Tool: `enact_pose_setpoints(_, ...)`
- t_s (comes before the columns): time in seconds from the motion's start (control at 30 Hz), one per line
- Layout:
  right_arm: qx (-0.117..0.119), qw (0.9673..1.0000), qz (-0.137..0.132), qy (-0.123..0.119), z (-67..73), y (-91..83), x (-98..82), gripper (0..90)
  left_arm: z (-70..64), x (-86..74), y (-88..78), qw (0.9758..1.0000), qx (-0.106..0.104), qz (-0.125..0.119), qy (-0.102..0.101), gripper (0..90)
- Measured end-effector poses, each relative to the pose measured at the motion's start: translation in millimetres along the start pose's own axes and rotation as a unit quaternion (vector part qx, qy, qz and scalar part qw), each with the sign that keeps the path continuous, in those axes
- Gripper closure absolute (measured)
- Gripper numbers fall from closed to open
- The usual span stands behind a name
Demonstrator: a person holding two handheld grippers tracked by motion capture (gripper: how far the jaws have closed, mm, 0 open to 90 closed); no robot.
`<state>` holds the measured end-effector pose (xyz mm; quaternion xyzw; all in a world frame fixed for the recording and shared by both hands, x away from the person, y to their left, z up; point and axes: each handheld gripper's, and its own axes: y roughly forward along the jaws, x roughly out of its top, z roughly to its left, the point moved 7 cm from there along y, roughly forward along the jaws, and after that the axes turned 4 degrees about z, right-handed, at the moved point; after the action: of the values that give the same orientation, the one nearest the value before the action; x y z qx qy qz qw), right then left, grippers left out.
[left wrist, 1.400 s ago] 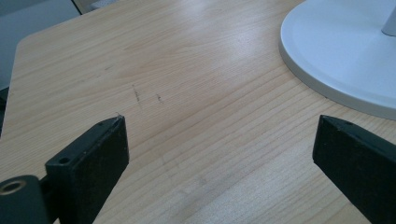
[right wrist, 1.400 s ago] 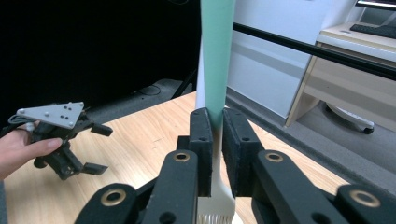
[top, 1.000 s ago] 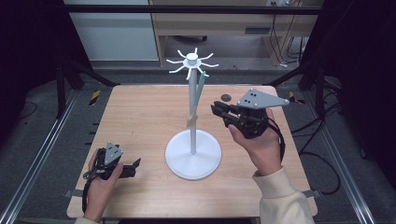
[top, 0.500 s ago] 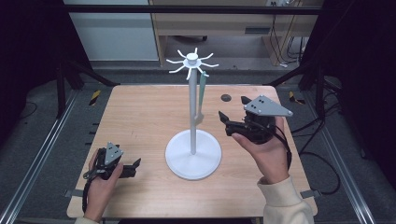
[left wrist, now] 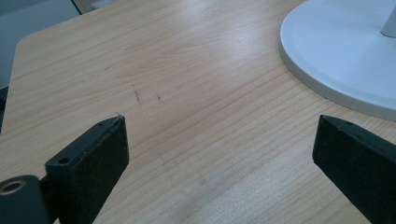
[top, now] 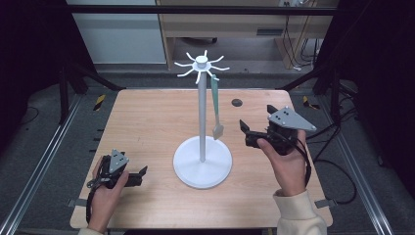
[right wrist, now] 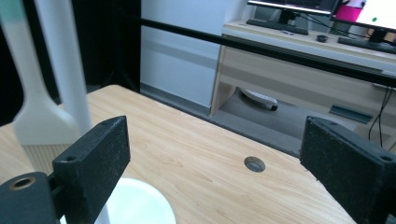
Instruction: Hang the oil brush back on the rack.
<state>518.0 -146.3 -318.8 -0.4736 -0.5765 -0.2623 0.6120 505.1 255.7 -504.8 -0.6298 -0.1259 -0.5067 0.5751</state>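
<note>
A white stand with a round base (top: 202,166) and a tall pole (top: 201,112) rises mid-table, with radial hooks (top: 200,62) on top. A brush with a green handle and a white head (top: 217,128) hangs from one hook beside the pole. My right gripper (top: 245,133) is held to the right of the brush, apart from it. Its jaws have just been opening and stand wide with nothing between them (right wrist: 210,154); the brush head (right wrist: 39,119) is off to their left. My left gripper (top: 140,176) rests open near the table's front left, pointing at the base (left wrist: 345,56).
The wooden table (top: 147,122) has a small round hole (top: 237,102) at the back right. A black frame bar (right wrist: 280,49) crosses behind the table, with a desk and screens (right wrist: 327,28) beyond it. Rails run along both sides.
The right gripper has let go of the brush, opened wide, and moved down and right, away from the stand. The brush now hangs by itself. The left gripper has not moved.
</note>
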Motion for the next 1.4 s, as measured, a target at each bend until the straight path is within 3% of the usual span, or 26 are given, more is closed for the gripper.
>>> enact_pose_setpoints(0.27, -0.020, 0.9996, -0.004, 0.019, -19.0, -2.2, -10.8, 7.9, 0.3, 0.2, -0.5, 1.0000, 0.000, -0.001, -0.001, 3.1)
enact_pose_setpoints(0.43, -0.021, 0.9996, -0.006, 0.019, -24.2, -0.7, -18.5, 9.1, 7.4, 0.6, -3.6, 0.9997, 0.005, -0.012, -0.021, 3.0)
enact_pose_setpoints(0.53, -0.028, 0.9994, 0.004, 0.022, -29.8, 2.0, -28.6, 9.2, 11.7, -0.5, -5.2, 0.9994, 0.009, -0.015, -0.029, 3.1)
enact_pose_setpoints(0.8, -0.031, 0.9983, 0.036, 0.034, -36.2, 13.9, -52.2, 9.0, 8.2, 0.1, -4.0, 0.9997, 0.007, -0.011, -0.021, 3.1)
enact_pose_setpoints(0.97, -0.035, 0.9962, 0.065, 0.045, -41.3, 27.6, -78.3, 9.2, 9.2, -0.4, -4.6, 0.9996, 0.008, -0.013, -0.023, 3.1)
enact_pose_setpoints(1.27, -0.032, 0.9935, 0.090, 0.063, -41.5, 43.1, -109.2, 9.5, 7.6, 0.1, -3.3, 0.9997, 0.008, -0.011, -0.018, 3.1)
enact_pose_setpoints(1.4, -0.030, 0.9890, 0.134, 0.054, -34.8, 59.2, -141.1, 9.8, 7.0, 0.7, -3.1, 0.9998, 0.007, -0.011, -0.017, 3.1)
